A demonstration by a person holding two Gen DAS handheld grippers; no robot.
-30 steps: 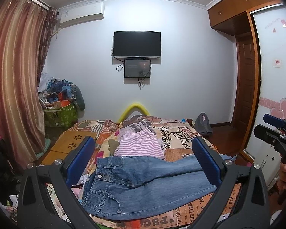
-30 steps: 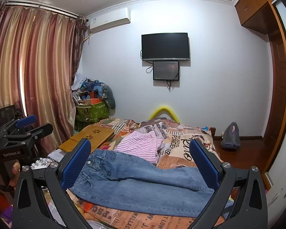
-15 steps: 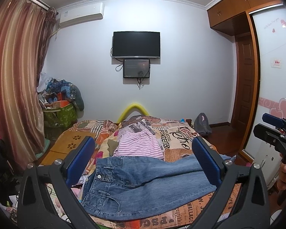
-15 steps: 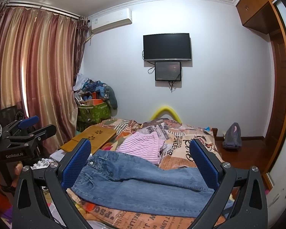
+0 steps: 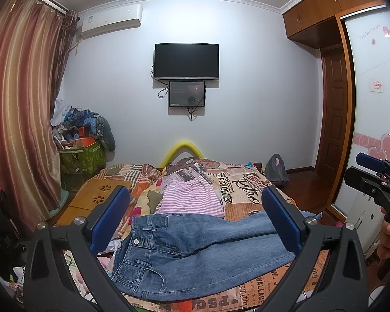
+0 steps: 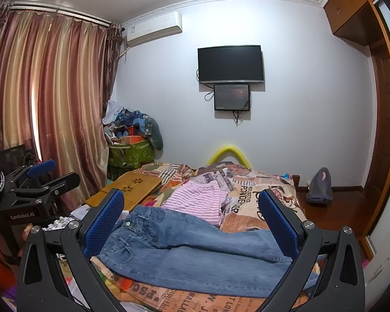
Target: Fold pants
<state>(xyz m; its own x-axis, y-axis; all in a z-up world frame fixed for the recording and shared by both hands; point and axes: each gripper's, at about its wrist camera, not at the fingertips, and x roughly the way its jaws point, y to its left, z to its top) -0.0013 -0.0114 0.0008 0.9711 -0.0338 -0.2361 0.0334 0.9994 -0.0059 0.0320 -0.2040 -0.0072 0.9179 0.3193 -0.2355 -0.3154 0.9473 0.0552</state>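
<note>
Blue jeans (image 5: 195,249) lie flat across the near end of the bed, waistband to the left and legs running right; they also show in the right wrist view (image 6: 192,249). My left gripper (image 5: 195,218) is open and empty, held above and in front of the jeans. My right gripper (image 6: 192,218) is open and empty too, hovering short of the jeans. The right gripper shows at the right edge of the left wrist view (image 5: 374,179). The left gripper shows at the left edge of the right wrist view (image 6: 36,184).
A pink striped garment (image 5: 189,200) lies behind the jeans on the patterned bedspread (image 5: 236,189). A wooden lap table (image 6: 132,189) sits at the bed's left. A laundry pile (image 5: 80,145), curtains, wardrobe (image 5: 371,119) and wall TV surround the bed.
Both views have shifted only slightly; the right gripper drifted a little leftward. The jeans have not moved and both grippers stay open.
</note>
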